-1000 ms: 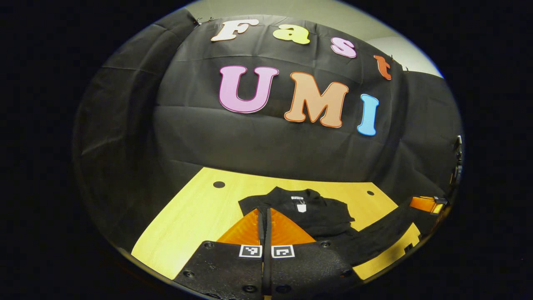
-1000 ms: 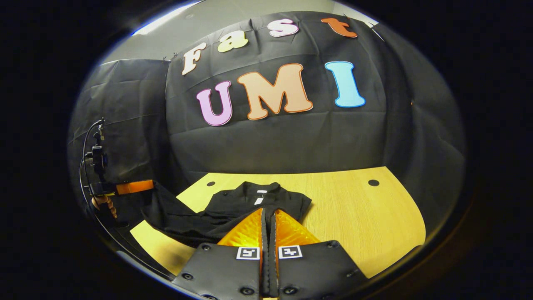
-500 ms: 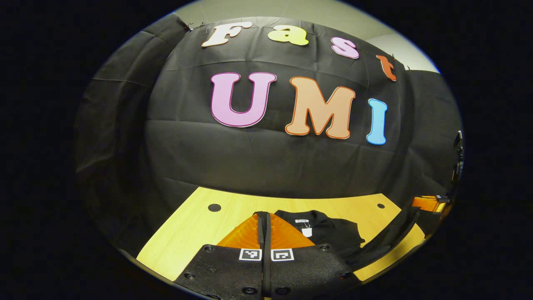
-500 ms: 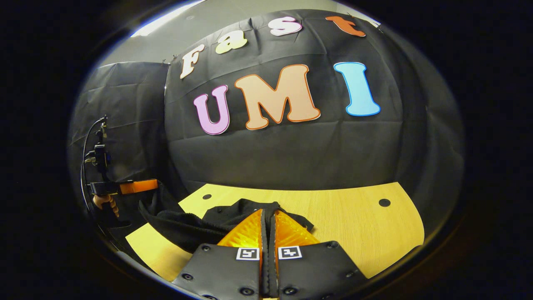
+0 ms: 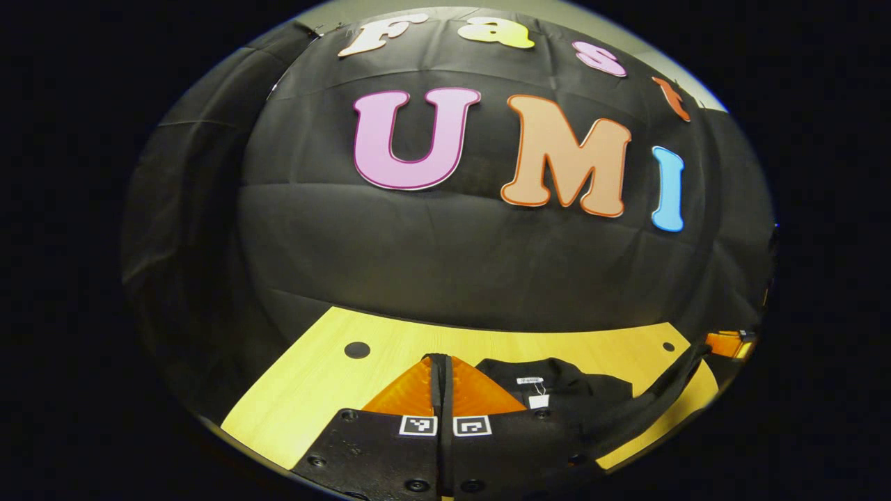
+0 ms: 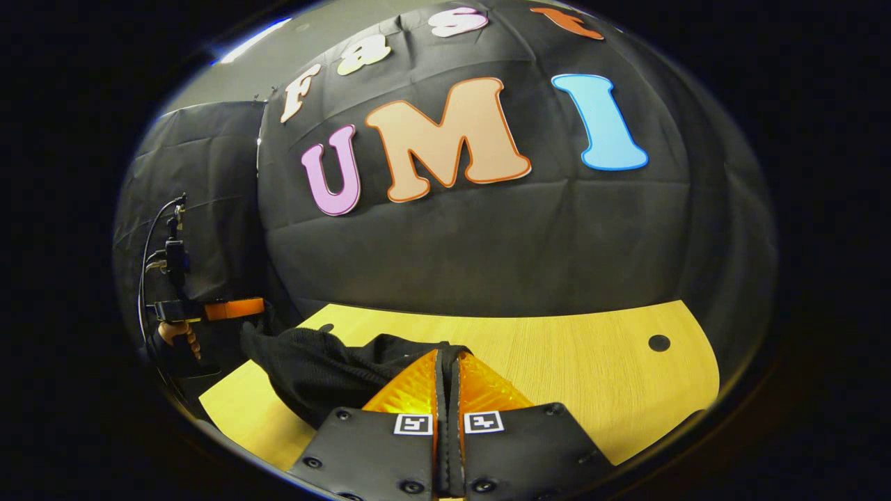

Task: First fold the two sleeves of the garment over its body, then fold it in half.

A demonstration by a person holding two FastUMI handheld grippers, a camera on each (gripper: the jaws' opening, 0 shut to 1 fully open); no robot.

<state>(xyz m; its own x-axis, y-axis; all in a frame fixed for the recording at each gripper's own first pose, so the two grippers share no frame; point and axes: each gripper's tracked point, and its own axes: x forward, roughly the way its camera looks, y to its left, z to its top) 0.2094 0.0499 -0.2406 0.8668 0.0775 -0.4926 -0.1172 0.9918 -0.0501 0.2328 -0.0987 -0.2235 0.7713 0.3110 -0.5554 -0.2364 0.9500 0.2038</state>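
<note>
Left gripper view shows the garment's neck tag; right gripper view shows a hand.

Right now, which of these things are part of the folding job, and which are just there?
Part of the job:
- black garment, its hem lifted
- left gripper, jaws closed on the fabric
- right gripper, jaws closed on the fabric

Just there:
- wooden table
- black cloth wall
- the person's hand

Recording booth: black cloth wall, wooden table.
</note>
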